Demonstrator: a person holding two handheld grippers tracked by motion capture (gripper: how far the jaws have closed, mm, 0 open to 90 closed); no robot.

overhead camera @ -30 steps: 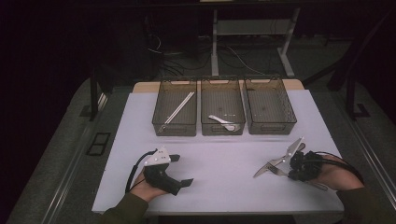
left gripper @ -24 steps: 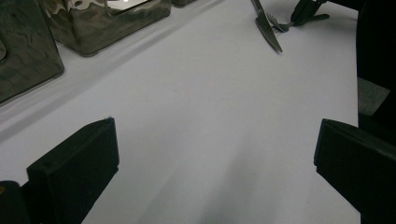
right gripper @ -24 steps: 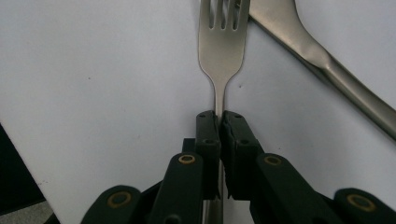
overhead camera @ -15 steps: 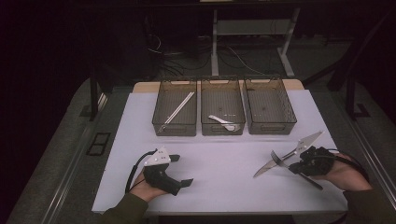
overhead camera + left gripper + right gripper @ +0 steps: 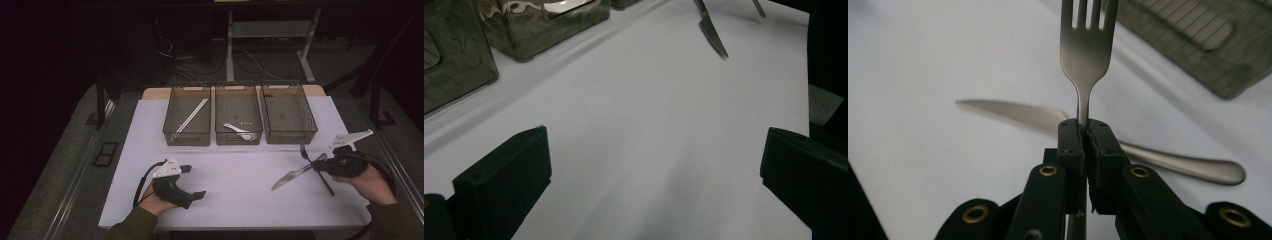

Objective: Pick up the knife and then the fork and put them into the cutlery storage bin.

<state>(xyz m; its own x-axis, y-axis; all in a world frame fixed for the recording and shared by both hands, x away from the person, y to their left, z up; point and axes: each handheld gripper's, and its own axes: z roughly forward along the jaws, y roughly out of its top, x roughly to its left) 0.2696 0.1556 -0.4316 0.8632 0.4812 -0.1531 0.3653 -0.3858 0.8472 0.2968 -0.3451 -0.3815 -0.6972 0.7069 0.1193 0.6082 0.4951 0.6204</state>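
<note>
My right gripper [image 5: 320,167] is shut on the neck of a steel fork [image 5: 305,151], held a little above the white table mat [image 5: 240,200] at the right. In the right gripper view the jaws [image 5: 1083,131] pinch the fork [image 5: 1087,45] just below its tines, which point away from me. A serrated steel knife [image 5: 292,177] lies flat on the mat beneath the fork, and its blade [image 5: 1008,111] shows behind the jaws. My left gripper [image 5: 196,181] rests open near the front left, with nothing between its jaws [image 5: 654,150]. The knife tip [image 5: 714,35] shows far ahead of it.
Three dark mesh bins stand in a row at the back of the mat. The left bin [image 5: 170,122] holds pale chopsticks [image 5: 194,114], the middle bin [image 5: 219,125] holds a white spoon [image 5: 239,129], and the right bin [image 5: 306,122] looks empty. Table legs and cables lie beyond.
My right gripper has risen and drifted right with the fork in it, lifting the fork away from the knife. The knife stays on the mat. The left gripper has not moved.
</note>
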